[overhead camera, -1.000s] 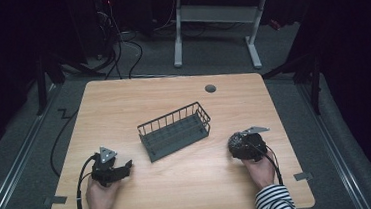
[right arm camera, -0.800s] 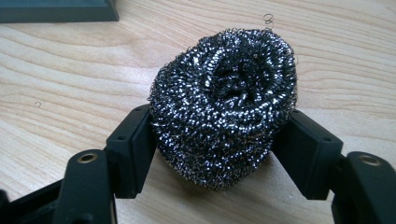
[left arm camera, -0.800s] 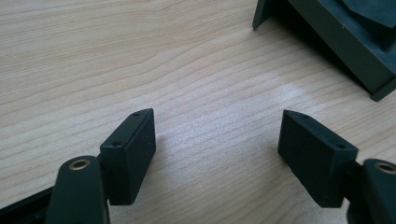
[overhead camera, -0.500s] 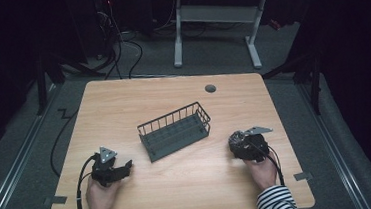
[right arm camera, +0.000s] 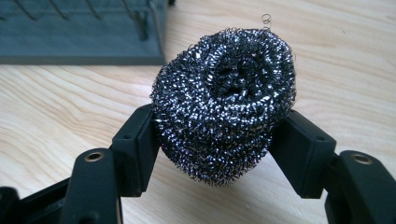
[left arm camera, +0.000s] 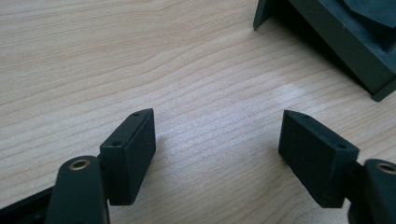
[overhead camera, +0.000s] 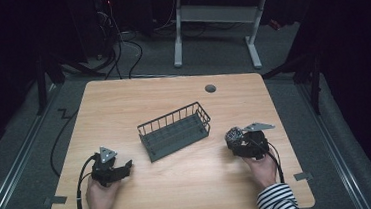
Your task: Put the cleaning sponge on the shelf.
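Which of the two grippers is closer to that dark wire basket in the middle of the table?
The right, slightly. The right gripper, clamping a steel wool scrubber, sits just off the wire basket's right end. The left gripper, open with nothing between its jaws, lies below its left end.

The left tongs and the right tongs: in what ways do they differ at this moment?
The left tongs stand open with only bare wood between them, while the right tongs are shut on a steel wool scourer, having just been closing. The left tongs rest low on the table; the right tongs hold the scourer just above it. Both are black, hand-held, and sit beside the dark wire basket.
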`<state>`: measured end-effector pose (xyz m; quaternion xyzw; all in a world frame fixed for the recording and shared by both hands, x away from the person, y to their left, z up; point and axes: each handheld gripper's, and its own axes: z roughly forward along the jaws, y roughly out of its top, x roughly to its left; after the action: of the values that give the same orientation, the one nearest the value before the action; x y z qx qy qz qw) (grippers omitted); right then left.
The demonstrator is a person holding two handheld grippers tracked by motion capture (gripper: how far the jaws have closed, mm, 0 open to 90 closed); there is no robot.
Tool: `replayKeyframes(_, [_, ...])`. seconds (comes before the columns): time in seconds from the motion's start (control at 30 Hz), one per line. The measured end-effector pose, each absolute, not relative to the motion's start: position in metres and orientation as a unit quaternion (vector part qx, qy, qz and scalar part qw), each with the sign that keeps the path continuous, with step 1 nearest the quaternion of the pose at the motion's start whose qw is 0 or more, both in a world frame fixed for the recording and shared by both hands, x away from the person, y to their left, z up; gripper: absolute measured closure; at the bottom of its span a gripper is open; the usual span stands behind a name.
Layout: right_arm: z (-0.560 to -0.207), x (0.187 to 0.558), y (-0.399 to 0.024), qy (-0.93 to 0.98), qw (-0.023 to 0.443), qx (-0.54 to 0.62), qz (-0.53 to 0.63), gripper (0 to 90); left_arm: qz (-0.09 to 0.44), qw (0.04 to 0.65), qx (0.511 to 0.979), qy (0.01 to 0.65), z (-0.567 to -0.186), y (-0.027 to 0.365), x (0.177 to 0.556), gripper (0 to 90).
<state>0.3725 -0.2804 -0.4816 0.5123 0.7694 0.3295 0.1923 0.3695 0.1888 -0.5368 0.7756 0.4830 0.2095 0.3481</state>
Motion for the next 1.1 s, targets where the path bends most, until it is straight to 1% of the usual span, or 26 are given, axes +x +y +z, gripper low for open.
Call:
replayKeyframes(0.2, [-0.462,0.376,-0.267,0.78,0.186,0.485,0.35,36.8,0.209,0.348,0.776,0.483,-0.537,0.189,0.369,27.7])
replayKeyframes(0.37, [-0.449,0.382,-0.257,0.783,0.173,0.471,0.367,37.1,0.21,0.348,0.775,0.483,-0.537,0.189,0.369,27.7])
replayKeyframes(0.67, [-0.425,0.39,-0.243,0.788,0.175,0.448,0.383,37.2,0.21,0.348,0.775,0.484,-0.537,0.189,0.369,27.6])
replayKeyframes(0.83, [-0.407,0.402,-0.23,0.797,0.171,0.428,0.39,37.6,0.21,0.348,0.775,0.484,-0.537,0.189,0.369,27.7])
replayKeyframes(0.93, [-0.404,0.407,-0.225,0.802,0.165,0.422,0.389,37.7,0.21,0.348,0.775,0.484,-0.537,0.189,0.369,27.6])
replayKeyframes(1.1, [-0.397,0.425,-0.205,0.814,0.156,0.408,0.383,37.6,0.21,0.348,0.775,0.484,-0.537,0.189,0.369,27.6])
